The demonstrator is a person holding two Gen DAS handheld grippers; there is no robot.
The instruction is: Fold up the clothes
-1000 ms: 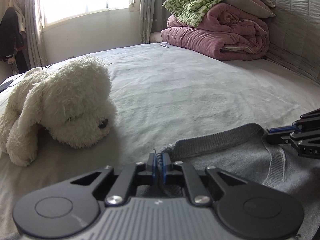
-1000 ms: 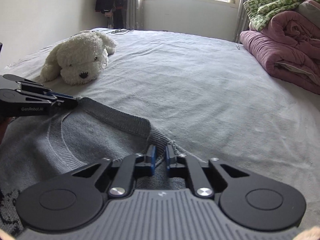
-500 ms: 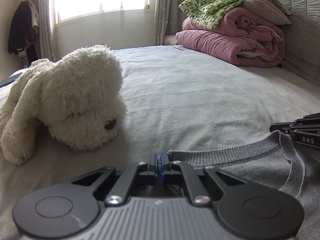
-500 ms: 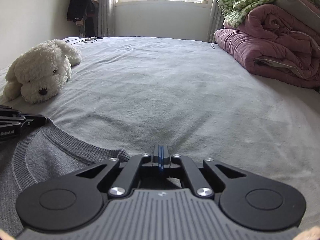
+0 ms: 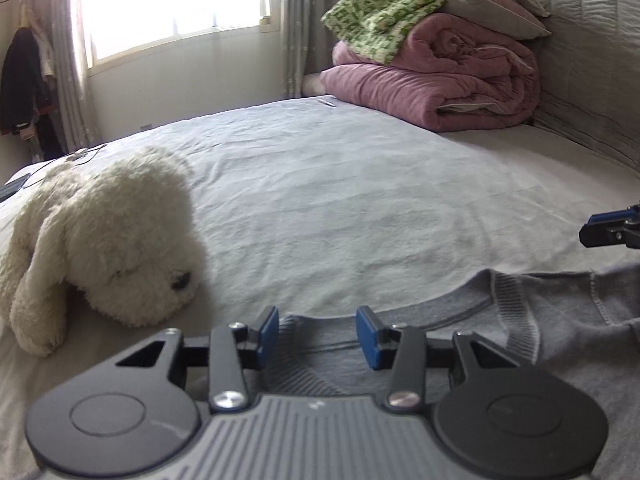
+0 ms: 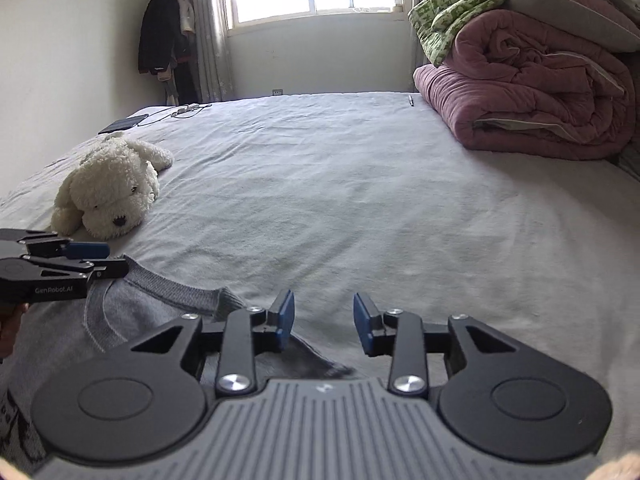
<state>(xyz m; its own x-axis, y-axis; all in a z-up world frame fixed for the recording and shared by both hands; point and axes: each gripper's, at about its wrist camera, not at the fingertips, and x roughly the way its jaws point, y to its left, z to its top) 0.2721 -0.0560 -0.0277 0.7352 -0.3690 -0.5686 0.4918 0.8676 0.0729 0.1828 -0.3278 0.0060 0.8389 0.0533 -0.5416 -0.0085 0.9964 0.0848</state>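
Across the near edge of the bed (image 5: 360,208), a grey sweater (image 5: 520,320) is lying spread flat, its ribbed neckline curving between the two tools. The left gripper (image 5: 317,336) is hovering over the collar with its jaws wide apart and holding nothing; the knit is showing through the gap between the blue pads. The right gripper (image 6: 323,322) is likewise standing with jaws wide and empty, poised over the sweater's edge where the cloth is giving way to bare sheet.

Several things could be going wrong from this position. With both sets of jaws empty, the sweater is lying loose, and any closing that catches only the top layer of knit would likely be lifting one ply and leaving the other behind, spoiling a clean fold. The right gripper is sitting so close to the garment's border that a pinch could be landing on the sheet instead, dragging bedding along. A white plush dog (image 5: 104,240) is resting just beside the sweater on the left; a fold swept that way would probably be bumping it or trapping cloth beneath it. The soft mattress is also giving little backing, so a downward press may be bunching the fabric rather than gripping it. A stack of folded quilts (image 6: 532,80) is sitting well apart at the far side and seems no hazard.
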